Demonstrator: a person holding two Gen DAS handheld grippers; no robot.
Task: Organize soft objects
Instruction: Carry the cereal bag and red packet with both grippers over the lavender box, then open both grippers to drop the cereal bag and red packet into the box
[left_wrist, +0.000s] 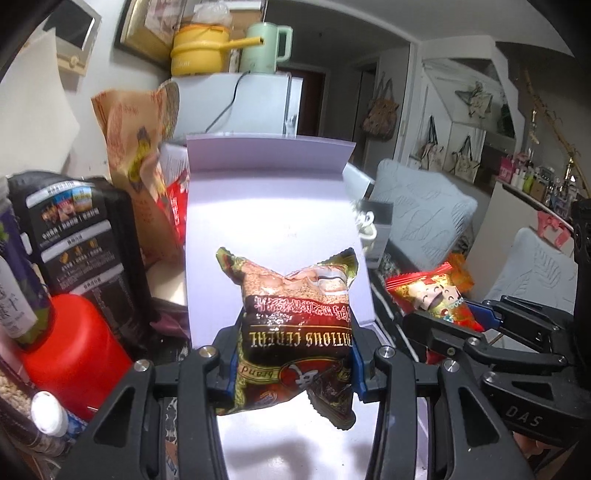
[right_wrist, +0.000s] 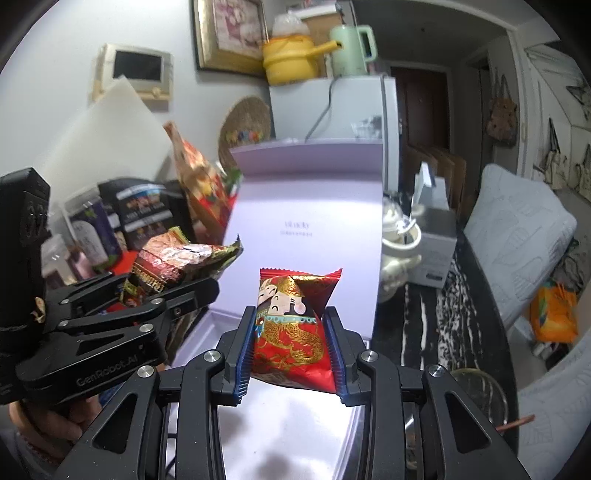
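A yellow pot (left_wrist: 199, 50) and a pale green jug (left_wrist: 266, 48) stand side by side on the white fridge (left_wrist: 258, 103). A red canister (left_wrist: 70, 354) stands at the left, in front of a black box (left_wrist: 81, 236). A white teapot (right_wrist: 400, 254) stands beside a grey box (right_wrist: 437, 240).

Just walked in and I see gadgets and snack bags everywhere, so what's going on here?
A person is working two handheld grippers, sorting soft snack packets. The left gripper is clamped on a dark cereal packet, and the right gripper is clamped on a red packet with a cartoon figure. Both are held in the air above an open white box, neither set down yet.
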